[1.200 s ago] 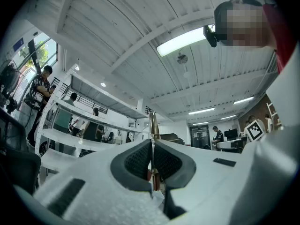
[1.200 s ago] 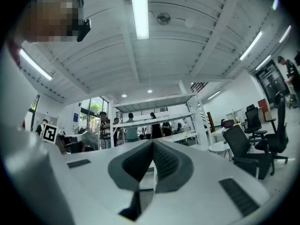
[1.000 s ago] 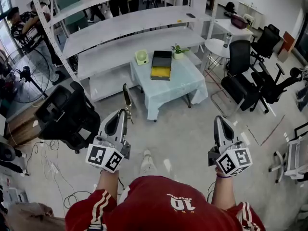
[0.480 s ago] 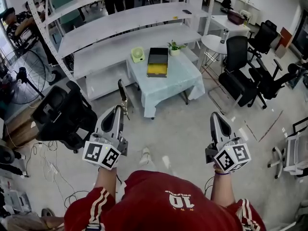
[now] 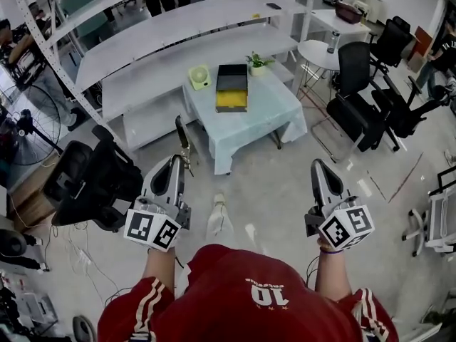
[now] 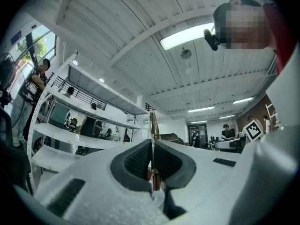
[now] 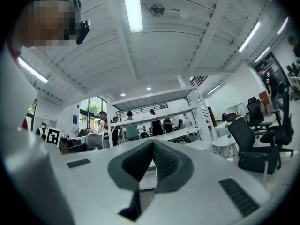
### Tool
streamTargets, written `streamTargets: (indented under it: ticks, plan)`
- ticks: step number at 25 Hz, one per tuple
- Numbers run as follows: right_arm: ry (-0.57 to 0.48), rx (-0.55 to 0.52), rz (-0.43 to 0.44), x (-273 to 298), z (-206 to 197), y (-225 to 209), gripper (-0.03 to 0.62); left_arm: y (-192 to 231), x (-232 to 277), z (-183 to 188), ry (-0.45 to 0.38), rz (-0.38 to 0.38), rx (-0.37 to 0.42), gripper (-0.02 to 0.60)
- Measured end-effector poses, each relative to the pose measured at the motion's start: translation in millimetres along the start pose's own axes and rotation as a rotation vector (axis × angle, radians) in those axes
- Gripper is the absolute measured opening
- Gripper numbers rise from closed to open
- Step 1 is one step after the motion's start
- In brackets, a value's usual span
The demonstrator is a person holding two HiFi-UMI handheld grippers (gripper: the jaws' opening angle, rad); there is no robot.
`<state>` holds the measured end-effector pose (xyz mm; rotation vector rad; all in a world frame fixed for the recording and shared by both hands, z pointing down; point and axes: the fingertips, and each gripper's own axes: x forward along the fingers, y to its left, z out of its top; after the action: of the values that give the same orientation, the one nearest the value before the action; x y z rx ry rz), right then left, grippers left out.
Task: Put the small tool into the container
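Grips the small tool [image 5: 183, 137] in the left gripper [image 5: 178, 162] jaws, its long axis running out past the tips. Container [image 5: 231, 86] on the tabletop [image 5: 267, 116], well ahead and slightly rightward (left gripper nearer). Right gripper [image 5: 318, 167] jaws together, empty.

Head view looks down; gripper views face shelving [image 5: 178, 41].
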<state>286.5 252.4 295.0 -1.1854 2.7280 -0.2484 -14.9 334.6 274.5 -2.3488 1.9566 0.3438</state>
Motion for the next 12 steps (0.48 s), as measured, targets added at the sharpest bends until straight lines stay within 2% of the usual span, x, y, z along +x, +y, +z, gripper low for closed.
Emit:
streamTargets:
  ticks: [5,12]
  plan:
    - [0.006,-0.027,0.001,66.8,-10.2,-14.5,0.005,52.9,54.0,-25.2,0.005,-0.002,-0.005,0.008]
    - [-0.016,-0.042,-0.055,206.1,0.8,-56.5,0.005,147.6,178.9,-49.2,0.038,-0.045,-0.018,0.008]
